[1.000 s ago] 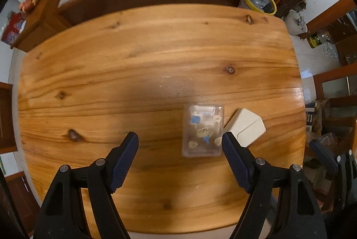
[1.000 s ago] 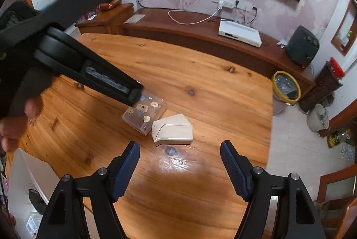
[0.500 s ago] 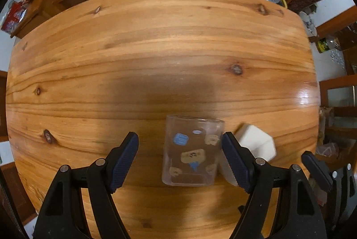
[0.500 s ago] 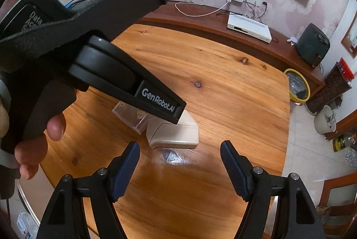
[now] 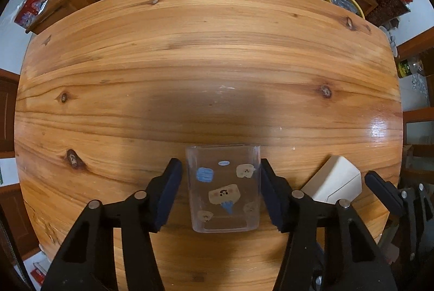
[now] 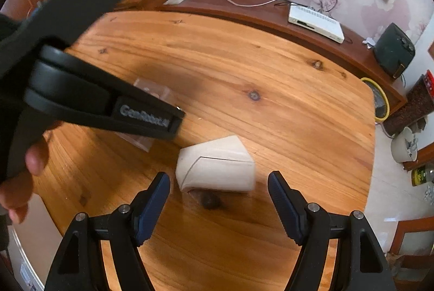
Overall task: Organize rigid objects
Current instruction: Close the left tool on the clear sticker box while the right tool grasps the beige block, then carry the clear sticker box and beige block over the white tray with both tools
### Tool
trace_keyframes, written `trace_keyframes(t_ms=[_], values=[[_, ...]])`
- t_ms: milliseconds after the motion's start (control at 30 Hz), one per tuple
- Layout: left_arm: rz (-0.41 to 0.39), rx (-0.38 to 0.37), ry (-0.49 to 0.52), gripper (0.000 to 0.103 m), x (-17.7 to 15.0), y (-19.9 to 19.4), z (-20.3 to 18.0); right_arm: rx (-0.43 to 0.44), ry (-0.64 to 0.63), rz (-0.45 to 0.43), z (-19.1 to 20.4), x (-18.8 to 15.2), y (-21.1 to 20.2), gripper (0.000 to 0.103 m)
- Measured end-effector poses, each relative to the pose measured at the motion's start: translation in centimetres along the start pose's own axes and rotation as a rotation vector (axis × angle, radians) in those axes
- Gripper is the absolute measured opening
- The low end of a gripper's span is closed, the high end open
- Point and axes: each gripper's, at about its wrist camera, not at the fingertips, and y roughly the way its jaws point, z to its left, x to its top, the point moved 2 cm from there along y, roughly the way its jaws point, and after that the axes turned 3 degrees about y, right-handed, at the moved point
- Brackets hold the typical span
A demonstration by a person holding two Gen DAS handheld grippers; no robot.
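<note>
A clear plastic box (image 5: 222, 187) with small cartoon stickers lies on the wooden table (image 5: 190, 60). My left gripper (image 5: 221, 187) points straight down over it and its jaws are closing, with the box between them. The right pad (image 5: 268, 193) is at the box's side, while a thin gap shows at the left pad. A cream-coloured box (image 6: 217, 163) lies just right of the clear box (image 6: 152, 92). My right gripper (image 6: 218, 198) hovers open above the cream box (image 5: 333, 179), with nothing gripped. The left gripper's body hides most of the clear box in the right wrist view.
A dark sideboard (image 6: 271, 16) behind the table holds a white set-top box (image 6: 316, 23) and a dark appliance (image 6: 394, 52). A yellow-rimmed bin (image 6: 379, 98) stands off the table's far right corner. A person's hand (image 6: 24, 177) holds the left gripper.
The left gripper came down over the clear box and its jaws narrowed from wide to close beside the box. The right gripper sank toward the cream box.
</note>
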Motion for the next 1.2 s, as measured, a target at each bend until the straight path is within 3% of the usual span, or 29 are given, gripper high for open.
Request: trace_keyframes(t_ms=[133, 400, 467, 667, 800, 1200], values=[[-0.01, 0.005, -0.01, 0.054, 0.2, 0.1, 0.2, -0.009, -0.025, 0.022, 0.3, 0.2, 0.7, 0.075], [-0.022, 0.004, -0.01, 0.053, -0.5, 0.3, 0.4, -0.022, -0.009, 0.058, 0.0, 0.7, 1.9, 0.075], [-0.025, 0.004, 0.0, 0.053, -0.7, 0.4, 0.2, -0.013, -0.001, 0.068, -0.2, 0.8, 2.2, 0.063], [-0.019, 0.003, 0.034, 0.053, -1.4, 0.1, 0.6, -0.025, -0.014, 0.049, -0.3, 0.8, 1.8, 0.062], [-0.045, 0.003, 0.072, 0.052, -1.8, -1.7, 0.6, -0.021, -0.002, 0.012, -0.2, 0.7, -0.1, 0.062], [-0.187, -0.014, 0.177, 0.053, -5.7, -11.8, 0.9, -0.021, -0.066, -0.119, 3.5, -0.8, -9.0, 0.062]])
